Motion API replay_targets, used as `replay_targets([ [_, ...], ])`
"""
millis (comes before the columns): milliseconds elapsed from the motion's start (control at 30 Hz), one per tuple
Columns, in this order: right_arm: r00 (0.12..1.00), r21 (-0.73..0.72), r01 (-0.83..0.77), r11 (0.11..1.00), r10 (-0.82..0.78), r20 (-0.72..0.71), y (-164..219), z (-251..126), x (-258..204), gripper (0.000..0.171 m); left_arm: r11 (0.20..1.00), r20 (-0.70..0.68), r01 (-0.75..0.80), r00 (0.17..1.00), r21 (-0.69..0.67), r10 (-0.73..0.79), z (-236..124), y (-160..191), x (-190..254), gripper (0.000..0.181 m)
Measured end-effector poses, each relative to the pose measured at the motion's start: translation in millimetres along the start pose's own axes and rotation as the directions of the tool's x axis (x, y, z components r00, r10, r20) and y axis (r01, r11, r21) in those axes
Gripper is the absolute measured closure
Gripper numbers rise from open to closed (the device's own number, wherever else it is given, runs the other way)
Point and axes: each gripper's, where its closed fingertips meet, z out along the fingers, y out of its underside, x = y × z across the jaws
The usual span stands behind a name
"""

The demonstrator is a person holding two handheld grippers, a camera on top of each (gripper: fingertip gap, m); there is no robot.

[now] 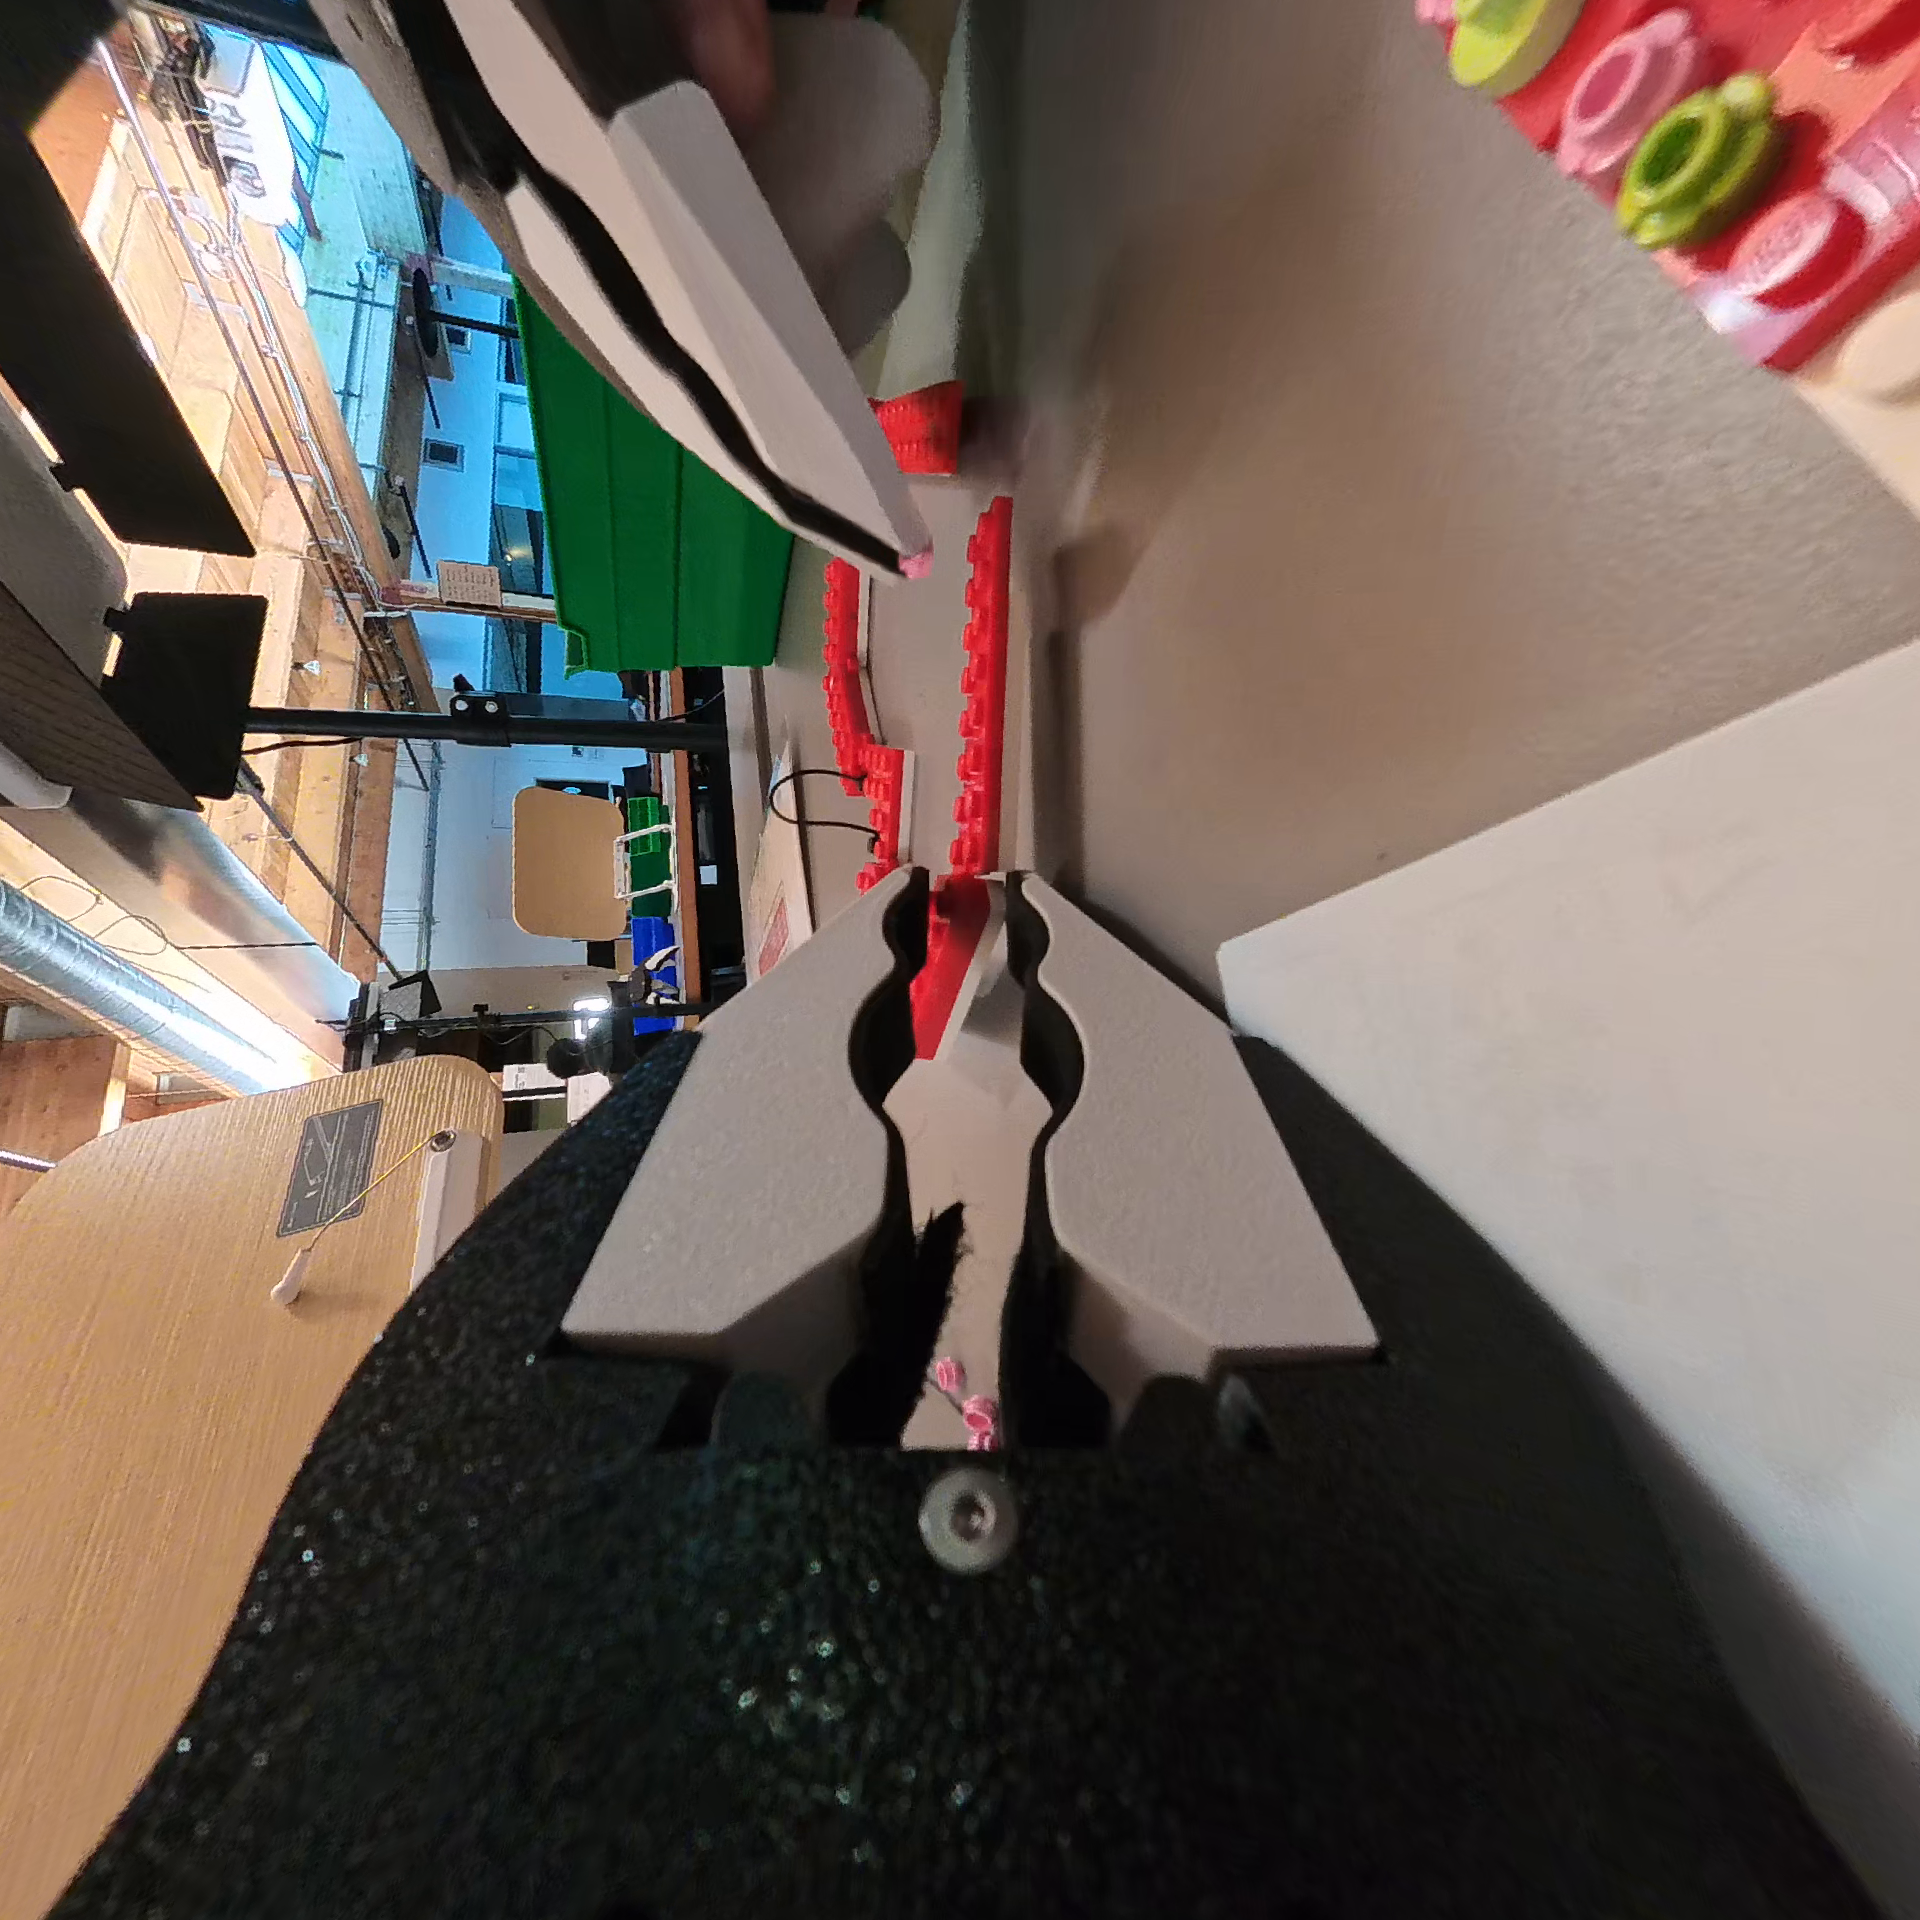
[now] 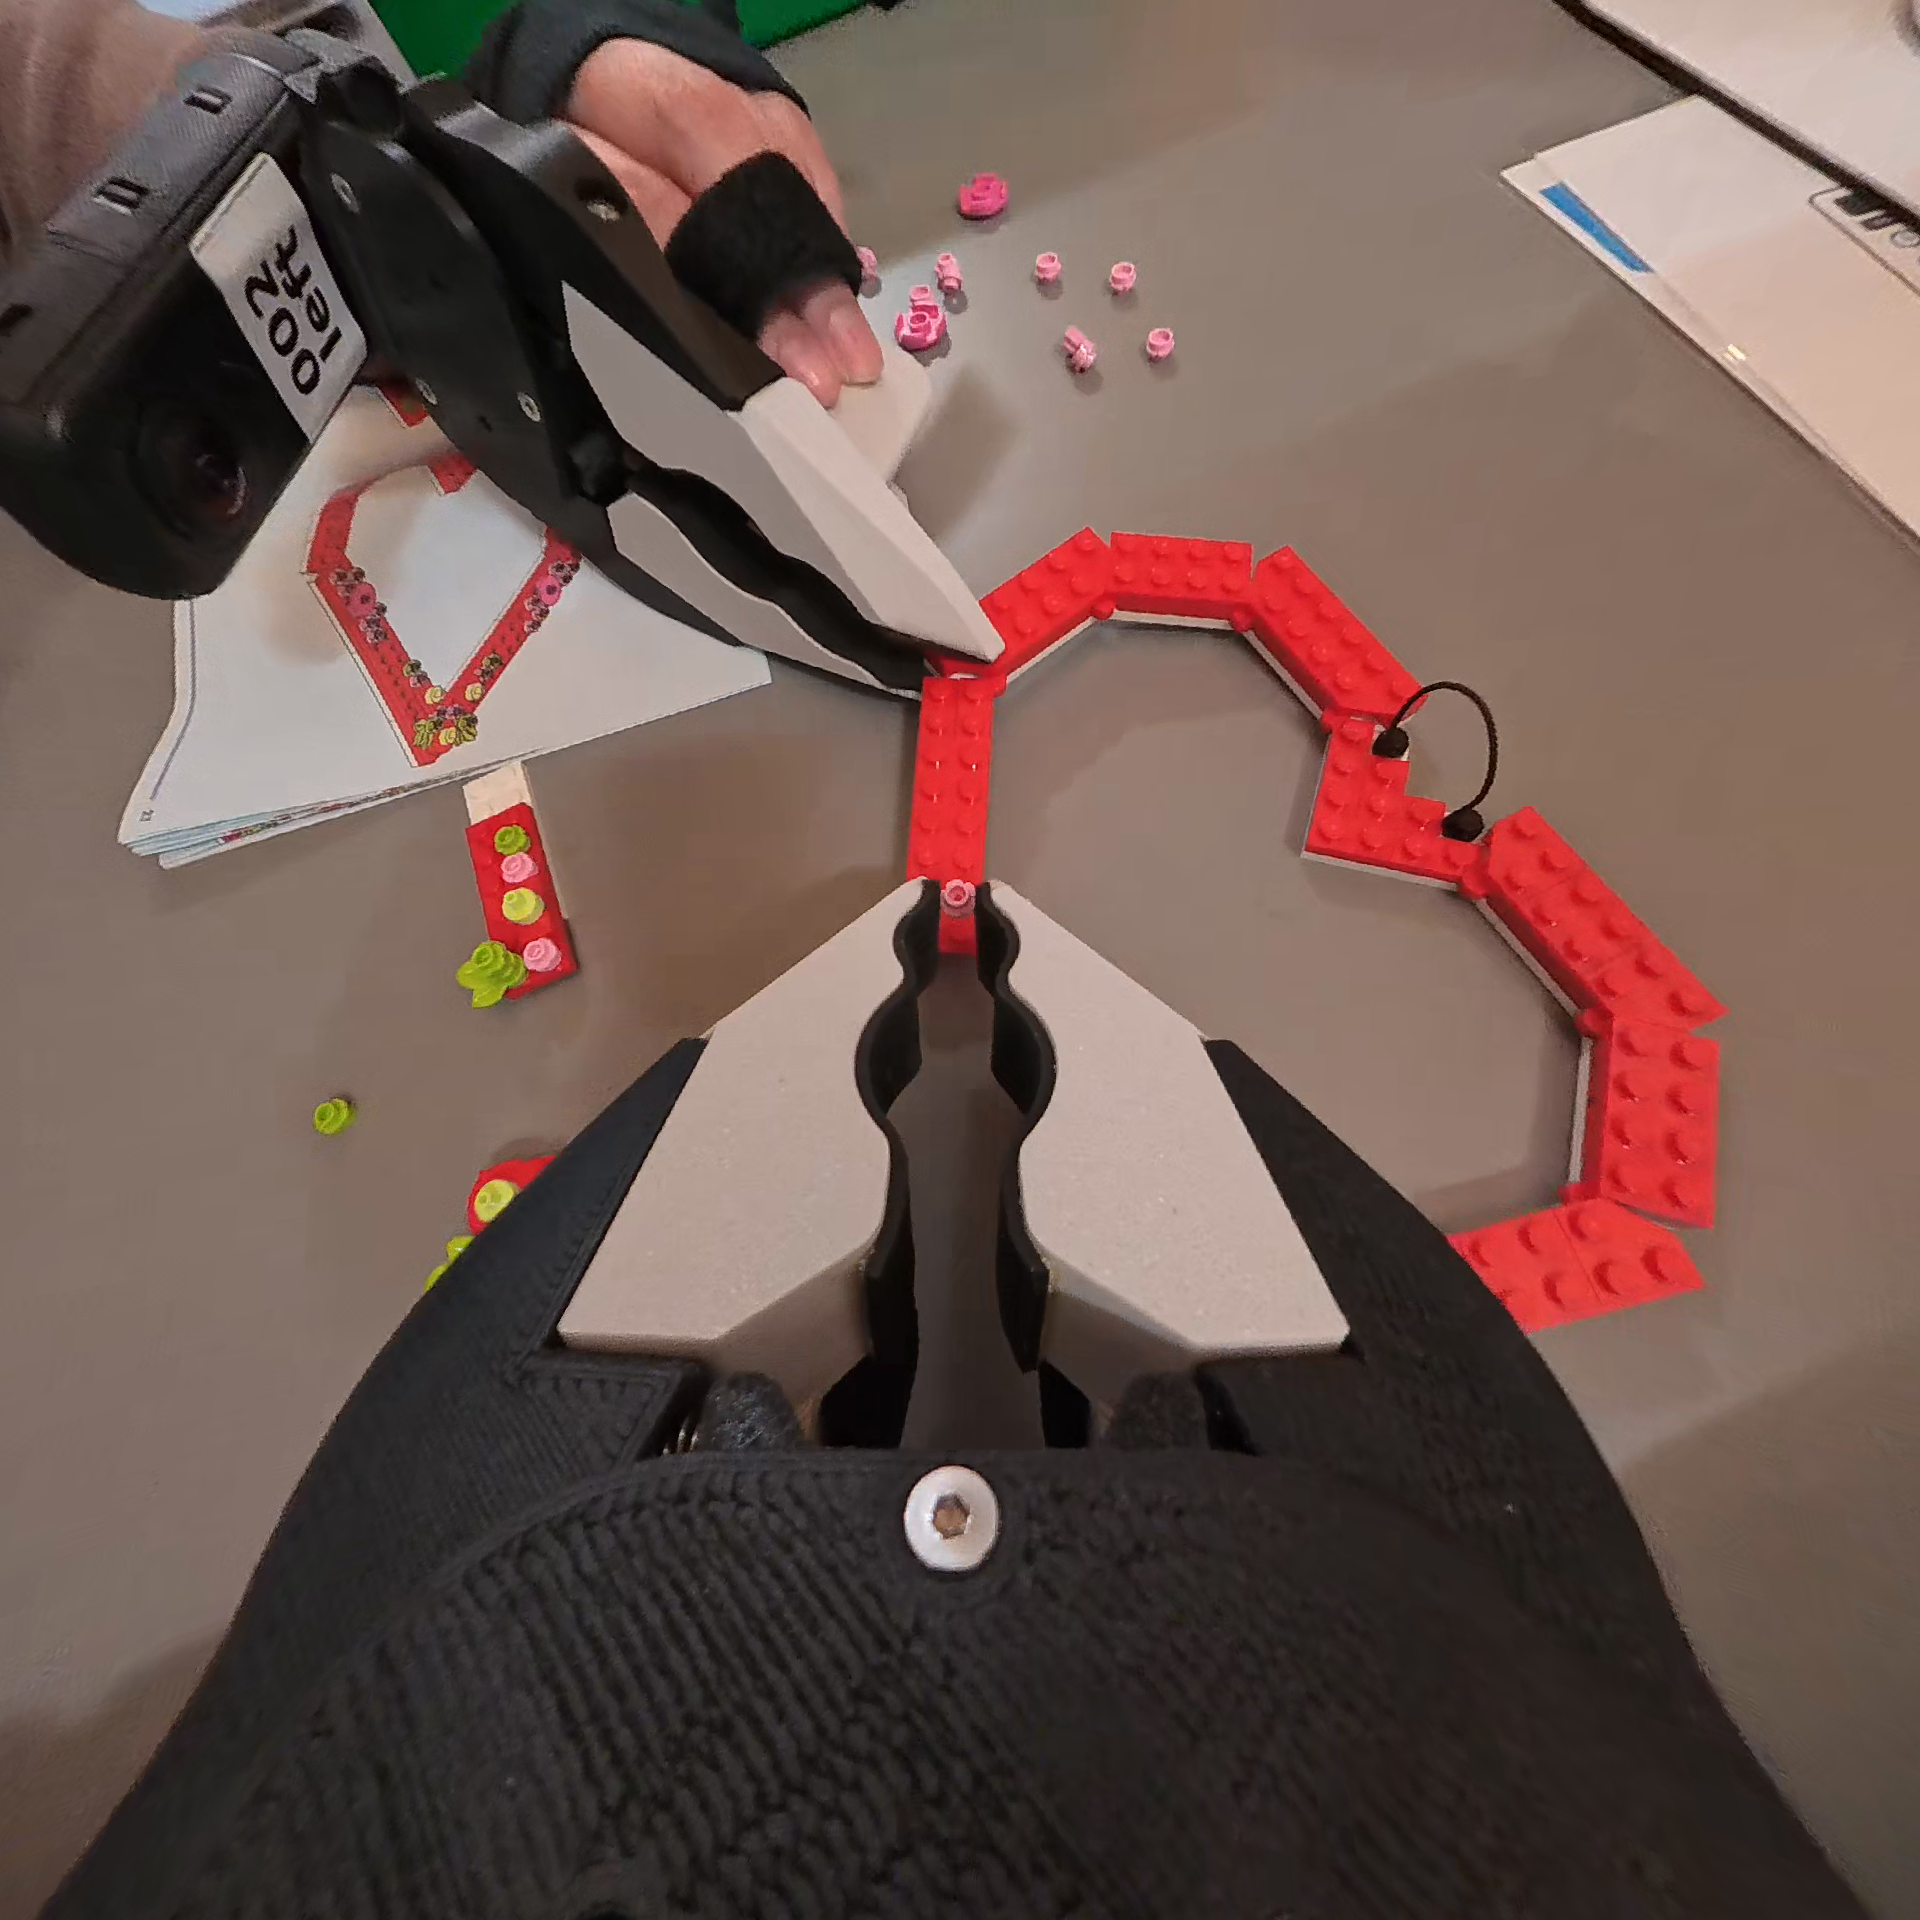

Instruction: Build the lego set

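Observation:
A red heart-shaped Lego frame (image 2: pixel 1320 634) lies on the grey table, with a straight red strip (image 2: pixel 951 790) running toward me. My right gripper (image 2: pixel 958 889) is shut on a small pink round stud (image 2: pixel 958 898) and holds it at the near end of that strip. My left gripper (image 2: pixel 966 655) comes in from the upper left and is shut on the frame where the strip meets the heart's top. In the left wrist view, my left gripper (image 1: pixel 966 885) pinches the red plate (image 1: pixel 945 966). The right gripper (image 1: pixel 914 556) shows farther off with the pink stud (image 1: pixel 917 566) at its tip.
An open instruction booklet (image 2: pixel 436 665) lies at the left. A short red plate with lime and pink flowers (image 2: pixel 520 899) lies beside it, with loose lime pieces (image 2: pixel 490 971) nearby. Loose pink pieces (image 2: pixel 1049 268) are scattered at the back. White papers (image 2: pixel 1766 260) lie at the right. A black cord loop (image 2: pixel 1455 717) sits on the frame. Tip to tip, the grippers are about 6 centimeters apart.

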Motion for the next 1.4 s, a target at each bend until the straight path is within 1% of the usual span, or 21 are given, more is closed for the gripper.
replay_targets([
  [100, 0.999, 0.010, -0.032, 0.999, 0.031, 0.026, -0.7, 3.2, -0.7, 0.166, 1.000, 0.000, 0.001, 1.000, 0.001, -0.001, 0.1, 0.0, 0.1, 0.169],
  [500, 0.996, 0.009, -0.074, 0.997, 0.073, 0.045, 2.1, 9.7, -0.1, 0.166, 1.000, -0.002, 0.012, 1.000, 0.000, -0.012, 0.0, 0.3, 0.0, 0.169],
  [967, 0.995, 0.015, -0.089, 0.996, 0.088, 0.041, 3.8, 10.1, 2.1, 0.166, 1.000, -0.002, 0.006, 1.000, -0.006, -0.006, 0.0, 0.2, 0.3, 0.169],
  [1400, 0.996, 0.030, -0.081, 0.996, 0.080, 0.044, 2.4, 7.2, 1.6, 0.159, 1.000, -0.002, 0.005, 1.000, -0.005, -0.005, 0.1, 0.1, 0.4, 0.169],
])
